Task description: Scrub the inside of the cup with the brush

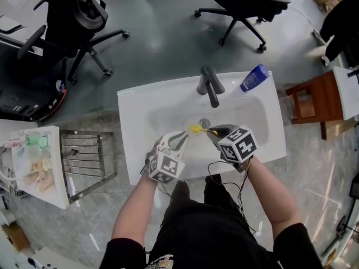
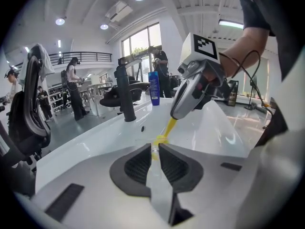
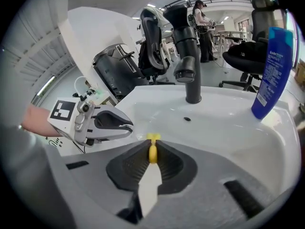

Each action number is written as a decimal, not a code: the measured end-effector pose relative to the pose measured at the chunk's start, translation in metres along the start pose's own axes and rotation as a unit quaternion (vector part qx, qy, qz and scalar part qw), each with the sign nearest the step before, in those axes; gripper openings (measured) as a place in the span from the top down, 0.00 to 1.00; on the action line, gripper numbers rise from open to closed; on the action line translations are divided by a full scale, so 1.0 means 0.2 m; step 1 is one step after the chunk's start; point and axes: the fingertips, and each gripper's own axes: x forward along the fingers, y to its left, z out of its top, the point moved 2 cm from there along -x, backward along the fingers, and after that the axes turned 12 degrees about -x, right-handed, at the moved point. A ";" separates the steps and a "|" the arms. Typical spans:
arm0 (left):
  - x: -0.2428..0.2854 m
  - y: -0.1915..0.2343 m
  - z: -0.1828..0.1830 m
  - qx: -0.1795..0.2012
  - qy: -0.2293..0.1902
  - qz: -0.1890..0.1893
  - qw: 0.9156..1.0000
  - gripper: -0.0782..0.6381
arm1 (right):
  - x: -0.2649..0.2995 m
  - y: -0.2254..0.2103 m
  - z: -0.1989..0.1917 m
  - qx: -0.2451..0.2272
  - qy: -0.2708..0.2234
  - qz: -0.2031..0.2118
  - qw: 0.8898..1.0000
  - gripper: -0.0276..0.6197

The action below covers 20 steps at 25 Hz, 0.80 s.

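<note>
Grippers meet low over the bowl of a white sink [image 1: 134,102], just in front of its drain [image 1: 204,123]. The left gripper [image 1: 184,134] has its jaws drawn almost together, pinching what looks like the thin wall of a clear cup [image 2: 148,141]; the cup is so transparent that only a faint rim shows at the jaw tips, held above the sink's bowl. The right gripper [image 1: 212,132] points steeply down, its jaws pressed onto the handle of a yellow brush [image 1: 196,129]. The brush slants from the right jaws down to the left ones, and its yellow end lies right at the cup's mouth; how far it reaches inside cannot be made out. A dark faucet [image 1: 210,86] stands at the back of the sink, and a blue bottle [image 1: 254,78] lies on the rim to its right. A wire rack [image 1: 84,161] stands beside the sink, and office chairs [image 1: 76,21] are behind it.
</note>
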 end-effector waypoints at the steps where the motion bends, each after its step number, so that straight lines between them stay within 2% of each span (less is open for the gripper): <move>1: 0.01 0.00 0.00 0.000 0.002 0.001 1.000 0.83 | 0.00 -0.01 -0.01 0.001 0.000 -0.003 1.000 0.90; 8: 0.09 0.01 -0.07 0.003 0.023 0.004 1.000 0.83 | -0.02 -0.07 -0.05 0.012 0.000 -0.019 1.000 0.90; 13: 0.14 0.04 -0.08 0.006 0.033 0.013 0.999 0.83 | -0.02 -0.11 -0.08 0.023 -0.001 -0.020 1.000 0.90; 20: 0.21 0.03 -0.08 0.006 0.038 0.008 0.999 0.83 | -0.03 -0.13 -0.10 0.030 -0.001 -0.019 0.999 0.90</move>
